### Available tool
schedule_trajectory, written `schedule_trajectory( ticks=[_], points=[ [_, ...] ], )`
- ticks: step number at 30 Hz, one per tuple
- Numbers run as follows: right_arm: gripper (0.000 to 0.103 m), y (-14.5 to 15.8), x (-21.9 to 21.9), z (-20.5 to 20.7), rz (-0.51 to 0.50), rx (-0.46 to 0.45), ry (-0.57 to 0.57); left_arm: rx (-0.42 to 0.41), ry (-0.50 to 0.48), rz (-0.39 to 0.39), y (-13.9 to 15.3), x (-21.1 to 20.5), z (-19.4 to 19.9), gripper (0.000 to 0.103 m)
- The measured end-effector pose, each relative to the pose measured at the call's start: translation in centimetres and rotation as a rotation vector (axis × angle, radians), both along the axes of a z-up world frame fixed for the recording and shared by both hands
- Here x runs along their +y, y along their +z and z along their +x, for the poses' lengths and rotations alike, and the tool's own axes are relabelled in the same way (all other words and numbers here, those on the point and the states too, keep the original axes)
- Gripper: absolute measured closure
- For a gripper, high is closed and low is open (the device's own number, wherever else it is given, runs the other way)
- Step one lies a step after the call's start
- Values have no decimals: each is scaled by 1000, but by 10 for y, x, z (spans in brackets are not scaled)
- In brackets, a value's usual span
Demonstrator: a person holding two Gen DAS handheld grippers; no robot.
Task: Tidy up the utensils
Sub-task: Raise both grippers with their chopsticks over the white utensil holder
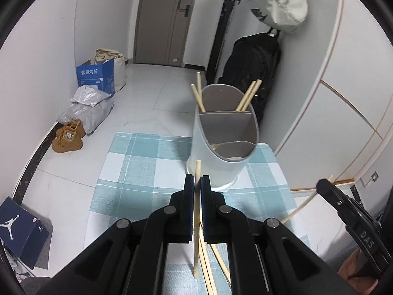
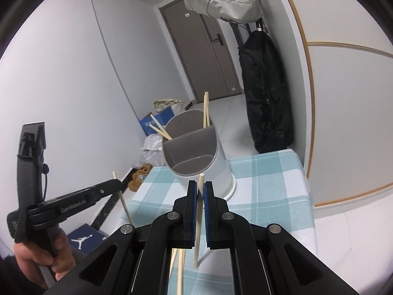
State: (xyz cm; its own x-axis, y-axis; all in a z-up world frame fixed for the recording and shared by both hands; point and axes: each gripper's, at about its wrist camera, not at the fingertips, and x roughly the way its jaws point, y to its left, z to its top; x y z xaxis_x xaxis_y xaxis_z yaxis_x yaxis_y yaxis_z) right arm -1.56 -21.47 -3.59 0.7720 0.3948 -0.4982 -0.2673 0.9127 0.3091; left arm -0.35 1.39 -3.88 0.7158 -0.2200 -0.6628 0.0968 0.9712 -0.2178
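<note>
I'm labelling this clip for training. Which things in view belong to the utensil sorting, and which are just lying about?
Part of the job:
left gripper, shut on a chopstick
right gripper, shut on its own chopstick
divided holder
loose chopsticks

Just lying about:
brown shoes
blue box
black bag

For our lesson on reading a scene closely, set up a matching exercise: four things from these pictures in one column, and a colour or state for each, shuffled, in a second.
1. left tool
2. utensil holder
3. cloth
4. shoes

A. blue and white checks
B. brown, on the floor
C. shut on a chopstick
D. white, chopsticks in its back compartment

Pairs: 1-C, 2-D, 3-A, 4-B
</note>
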Motion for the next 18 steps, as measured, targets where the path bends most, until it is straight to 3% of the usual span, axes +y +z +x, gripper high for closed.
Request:
schedule_trajectory(
  ticks=[18],
  points=[
    [99,19,18,-4,-56,-44,3,-70,-51,22,22,-6,-10,102]
  ],
)
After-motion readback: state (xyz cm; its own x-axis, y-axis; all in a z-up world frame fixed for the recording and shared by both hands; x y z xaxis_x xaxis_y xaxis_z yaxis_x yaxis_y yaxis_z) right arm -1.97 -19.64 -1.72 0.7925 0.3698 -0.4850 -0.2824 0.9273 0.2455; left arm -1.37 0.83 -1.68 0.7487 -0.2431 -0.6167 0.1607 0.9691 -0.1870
